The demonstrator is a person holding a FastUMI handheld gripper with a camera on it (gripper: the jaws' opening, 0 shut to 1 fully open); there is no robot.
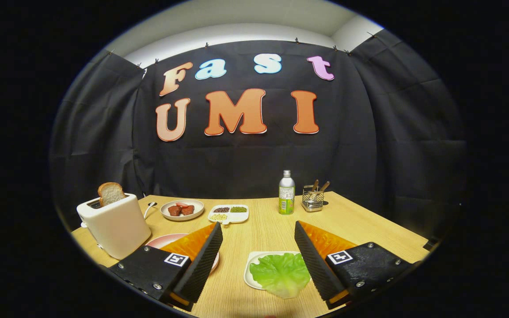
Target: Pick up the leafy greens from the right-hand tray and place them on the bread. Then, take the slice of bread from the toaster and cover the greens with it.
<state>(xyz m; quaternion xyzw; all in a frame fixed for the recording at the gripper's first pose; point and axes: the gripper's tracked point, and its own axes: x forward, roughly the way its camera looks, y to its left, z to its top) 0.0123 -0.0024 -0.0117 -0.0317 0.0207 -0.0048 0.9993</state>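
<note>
my gripper (259,256) fingers spread, holding nothing | leafy greens (281,271) on white tray (249,269) at table's near edge, between them | bread slice (111,193) upright in toaster (115,225), left edge

No legible text: bottle (286,193) label too small; hand-held gripper (259,258) open.

I see pale green leafy greens (281,273) on a white tray (251,274), a cream toaster (115,227), light wood-grain table (360,221), a pink plate (166,240).

Tool (259,247) fingers spread wide; leafy greens (281,274) between them.
</note>
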